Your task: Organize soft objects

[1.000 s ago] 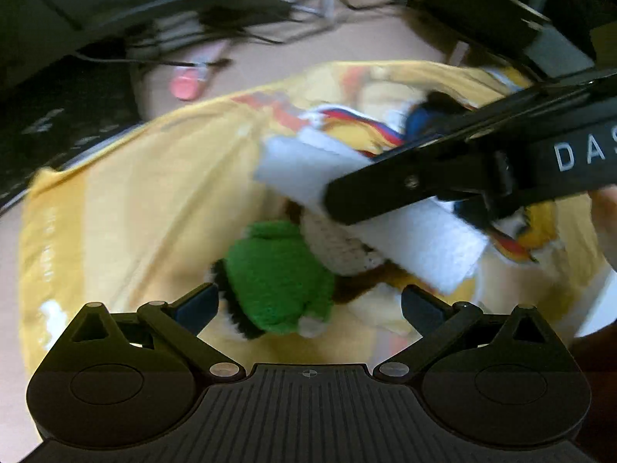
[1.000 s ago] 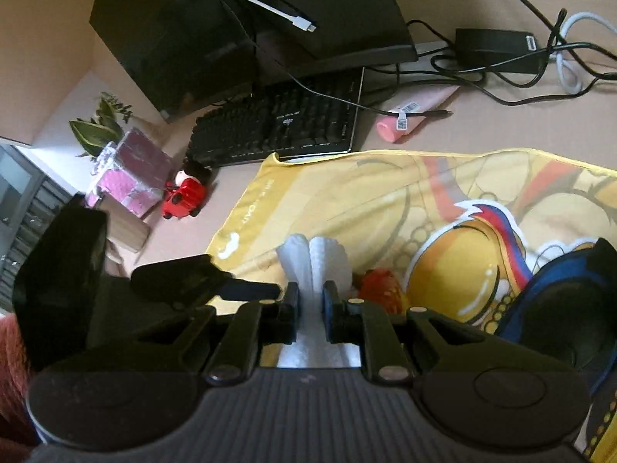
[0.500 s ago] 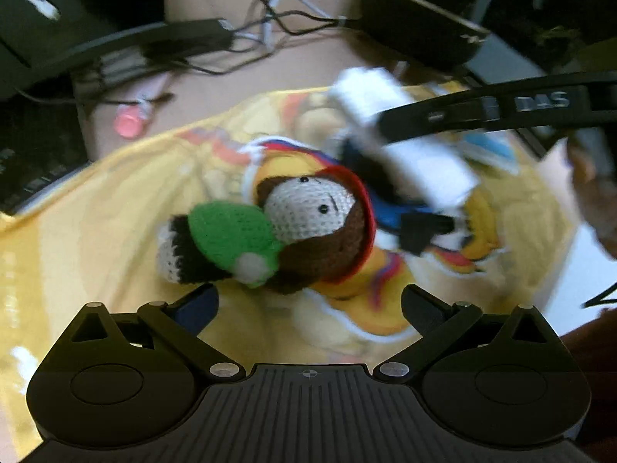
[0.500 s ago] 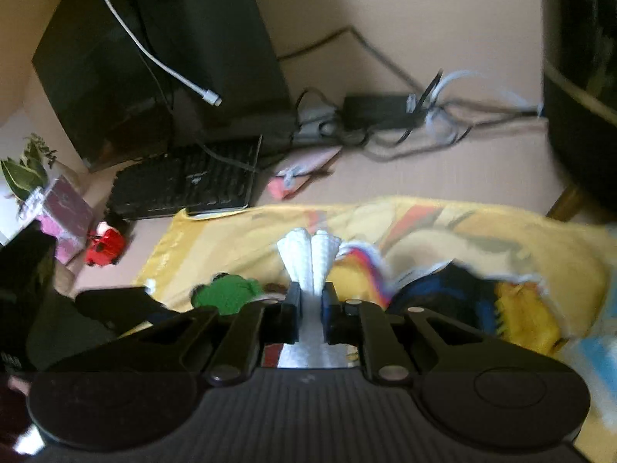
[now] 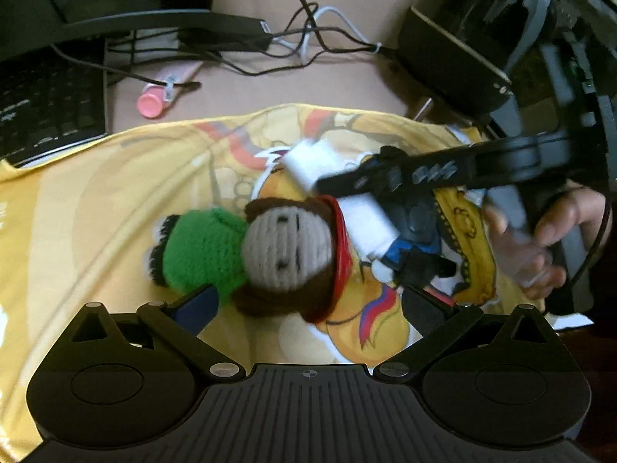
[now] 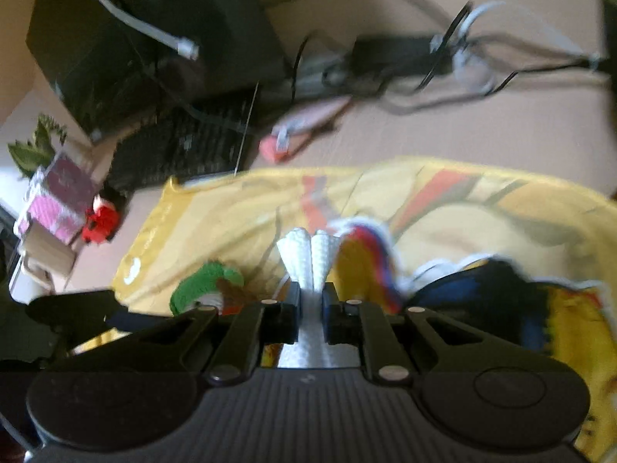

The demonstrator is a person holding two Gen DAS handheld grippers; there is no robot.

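Note:
A crocheted doll (image 5: 270, 254) with a green body, grey face, brown hair and red cap lies on the yellow printed cloth (image 5: 96, 200). My left gripper (image 5: 304, 305) is open just in front of the doll, its fingers either side of the head. My right gripper (image 6: 310, 301) is shut on a folded white cloth (image 6: 311, 254). In the left wrist view that white cloth (image 5: 308, 162) hangs above the doll's right side, held by the right gripper (image 5: 347, 185), with a hand (image 5: 540, 239) on its handle. The doll's green part (image 6: 204, 281) shows in the right wrist view.
A black keyboard (image 5: 42, 112) and a pink tube (image 5: 162, 94) lie beyond the cloth, with tangled cables (image 5: 308, 38) and a black device (image 5: 462, 46) at the back right. A small red toy (image 6: 101, 220) and pink box (image 6: 58, 200) stand far left.
The left gripper came closer to the doll, which now fills the space ahead of its fingers. The right gripper with the white cloth swung down and left, nearer the doll.

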